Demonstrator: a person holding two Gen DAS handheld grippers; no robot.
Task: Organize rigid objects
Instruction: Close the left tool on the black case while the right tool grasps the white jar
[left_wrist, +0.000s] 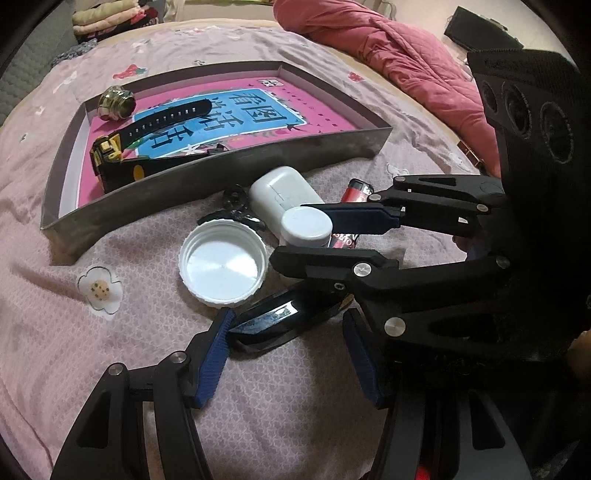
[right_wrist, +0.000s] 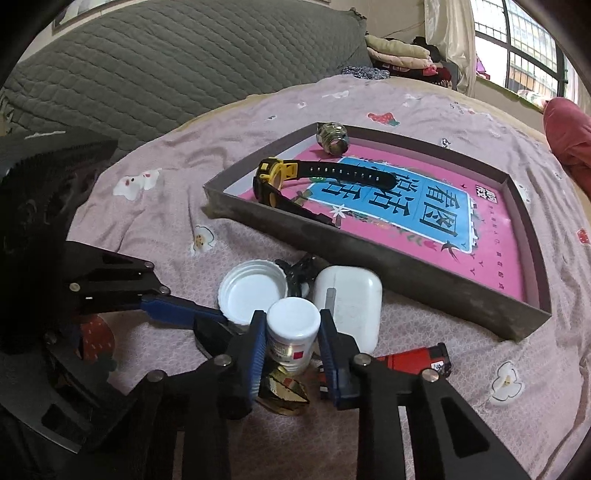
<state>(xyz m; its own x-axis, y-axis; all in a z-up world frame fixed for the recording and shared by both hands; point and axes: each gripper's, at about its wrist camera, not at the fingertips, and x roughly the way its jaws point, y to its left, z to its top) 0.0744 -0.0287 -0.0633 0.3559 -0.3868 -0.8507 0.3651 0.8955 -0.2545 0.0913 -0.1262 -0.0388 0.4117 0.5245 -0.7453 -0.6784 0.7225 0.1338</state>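
White small bottle (right_wrist: 293, 328) between right hand-held gripper (right_wrist: 293, 354) pads, upright on bedspread (right_wrist: 155, 221)

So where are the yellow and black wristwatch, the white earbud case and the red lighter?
Yellow and black wristwatch (right_wrist: 275, 173): right wrist view, on its yellow face bezel.
White earbud case (right_wrist: 352, 306): right wrist view, middle of its top face.
Red lighter (right_wrist: 410, 360): right wrist view, on its red body.

1. The white lid (left_wrist: 223, 267) lies open side up on the bedspread (left_wrist: 55, 332).
2. Just right of the lid, the right gripper (left_wrist: 312, 236) brackets a small white bottle (left_wrist: 306, 227).
3. Below the lid, the left gripper (left_wrist: 288, 360) stands spread around a black glossy object (left_wrist: 273, 321).
4. Beyond the lid sits the box (left_wrist: 207, 177), holding a watch (left_wrist: 147, 136).
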